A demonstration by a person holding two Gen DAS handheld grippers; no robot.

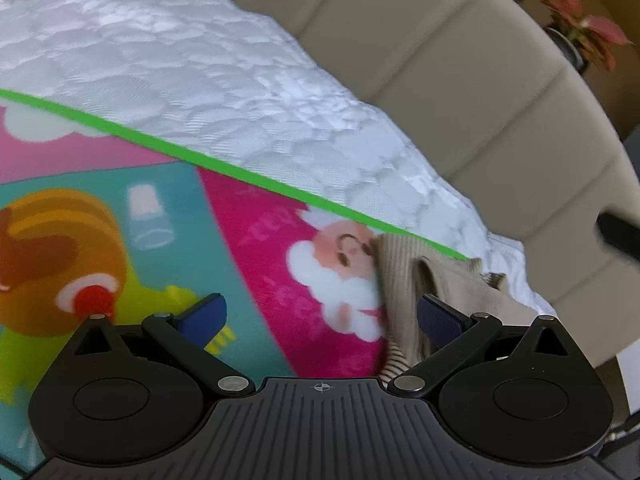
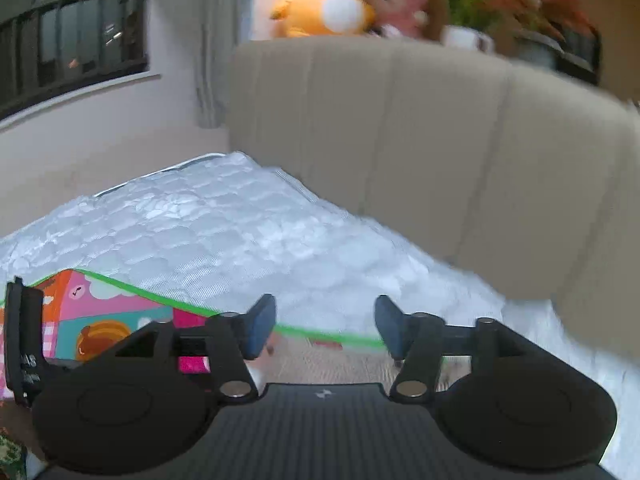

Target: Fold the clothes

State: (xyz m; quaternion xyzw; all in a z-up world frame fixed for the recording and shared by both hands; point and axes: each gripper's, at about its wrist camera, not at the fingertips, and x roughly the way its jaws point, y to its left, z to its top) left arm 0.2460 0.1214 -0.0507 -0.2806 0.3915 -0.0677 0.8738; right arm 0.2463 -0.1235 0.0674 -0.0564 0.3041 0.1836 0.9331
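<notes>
A beige ribbed garment (image 1: 416, 280) lies crumpled on a colourful cartoon mat (image 1: 140, 216) with a green border, on a white quilted mattress (image 1: 224, 72). My left gripper (image 1: 320, 314) is open and empty, its right finger against the garment's edge. My right gripper (image 2: 326, 326) is open and empty above the garment (image 2: 332, 356), which shows as a beige patch between and below its fingers. The mat (image 2: 108, 308) lies to its left. The other gripper's black body (image 2: 20, 336) shows at the left edge.
A beige padded headboard (image 2: 440, 140) rises behind the mattress (image 2: 224, 232). Plush toys (image 2: 328, 0) and potted plants (image 2: 520, 8) sit on top of it. A window with dark bars (image 2: 72, 32) is at the left.
</notes>
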